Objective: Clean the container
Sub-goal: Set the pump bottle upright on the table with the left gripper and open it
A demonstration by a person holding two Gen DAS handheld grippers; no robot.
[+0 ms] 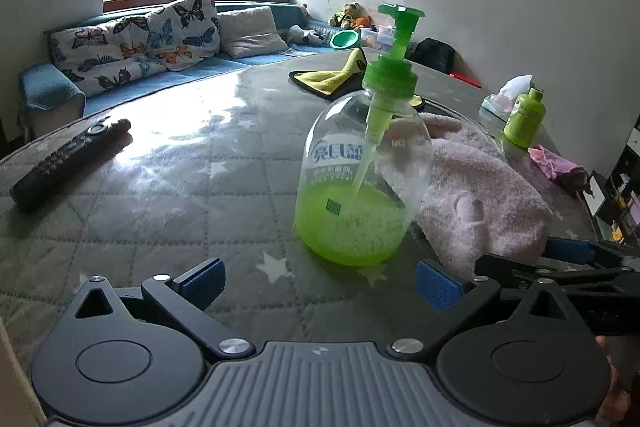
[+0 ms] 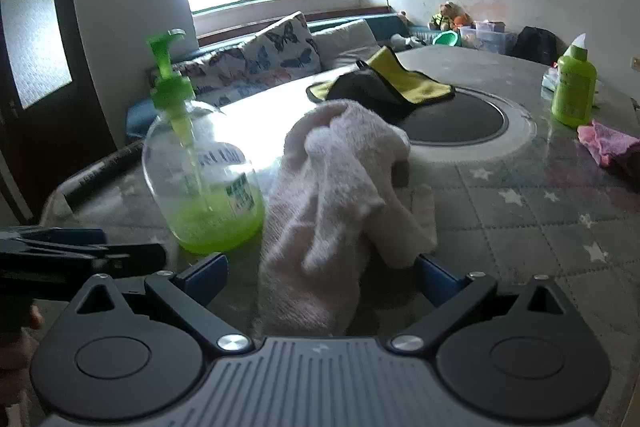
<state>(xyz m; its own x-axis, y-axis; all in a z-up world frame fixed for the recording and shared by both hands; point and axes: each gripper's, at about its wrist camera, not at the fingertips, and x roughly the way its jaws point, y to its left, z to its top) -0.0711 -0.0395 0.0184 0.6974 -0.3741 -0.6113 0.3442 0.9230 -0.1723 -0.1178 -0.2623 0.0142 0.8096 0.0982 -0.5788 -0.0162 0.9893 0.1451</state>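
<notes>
A clear pump bottle point(image 1: 348, 187) with a green pump head and some green liquid in its bottom stands upright on the glass-topped table point(image 1: 180, 187). My left gripper point(image 1: 320, 283) is open just short of it, with nothing between its fingers. A pale pink towel point(image 1: 480, 195) lies bunched against the bottle's right side. In the right wrist view the towel point(image 2: 332, 187) lies between the wide-apart fingers of my open right gripper point(image 2: 322, 277), with the bottle point(image 2: 204, 187) to its left. The left gripper point(image 2: 80, 247) shows at the left edge.
A yellow and black cloth point(image 2: 400, 79) lies on a round black inset point(image 2: 460, 123) behind the towel. A small green bottle point(image 2: 574, 87), a tissue pack point(image 1: 504, 99) and a purple-pink cloth point(image 2: 612, 147) sit at the right. A remote point(image 1: 68, 163) lies at the left. A sofa stands beyond the table.
</notes>
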